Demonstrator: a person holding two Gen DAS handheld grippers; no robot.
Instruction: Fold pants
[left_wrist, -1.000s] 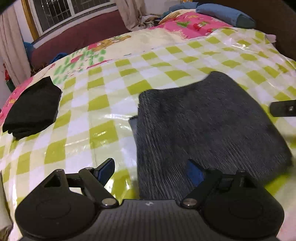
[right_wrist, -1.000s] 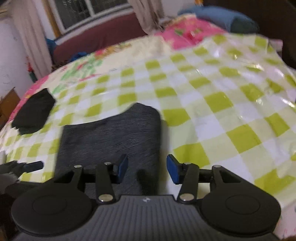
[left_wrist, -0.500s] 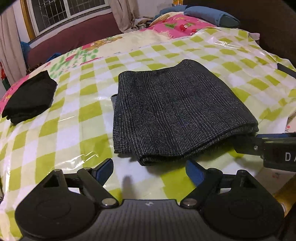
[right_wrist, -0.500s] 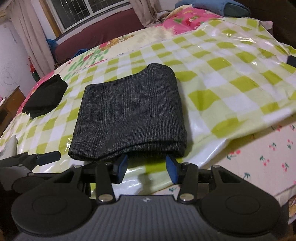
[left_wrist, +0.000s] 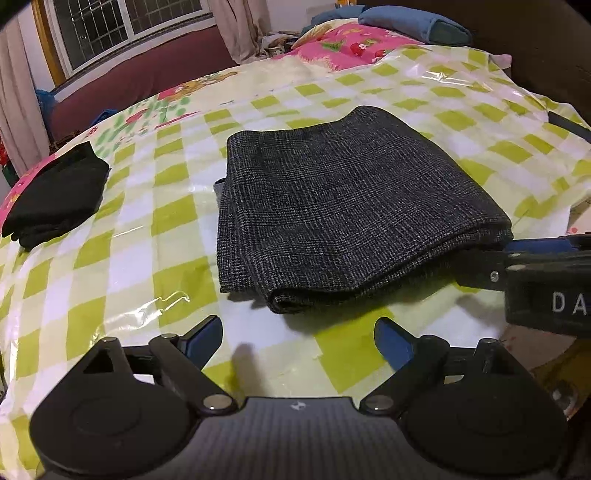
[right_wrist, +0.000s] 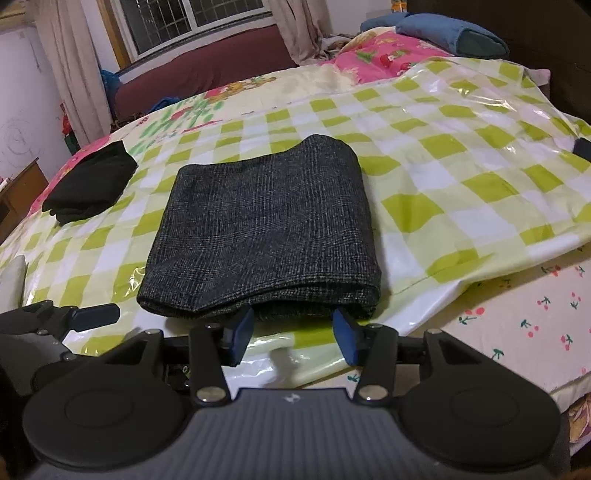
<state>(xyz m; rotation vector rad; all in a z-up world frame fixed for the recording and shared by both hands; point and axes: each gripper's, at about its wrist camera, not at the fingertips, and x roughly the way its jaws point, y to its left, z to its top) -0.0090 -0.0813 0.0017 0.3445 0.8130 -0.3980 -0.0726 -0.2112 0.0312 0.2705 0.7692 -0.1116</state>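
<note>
Left wrist view: the left gripper (left_wrist: 297, 341) is seen with its jaws spread wide and nothing held between them, above the checked plastic sheet (left_wrist: 92, 258) covering the bed (left_wrist: 258, 74). The pants (left_wrist: 343, 218), grey and folded into a compact stack of layers, are laid flat on the sheet just beyond the fingertips, not touched by them. A folded black garment (left_wrist: 55, 195) is placed well apart at the far left. At the right edge the right gripper (left_wrist: 532, 254) is seen side-on at the near right corner of the pants; contact cannot be judged from here. A blue pillow (left_wrist: 413, 24) is noted at the far end.

Right wrist view: the right gripper (right_wrist: 293, 332) is shown with its jaws released, blue pads at the near folded edge of the pants (right_wrist: 266, 225); nothing is gripped between them. The left gripper (right_wrist: 74, 315) is visible at the near left, beside the pants. The black garment (right_wrist: 92, 182) is located far left on the sheet (right_wrist: 461, 184).
</note>
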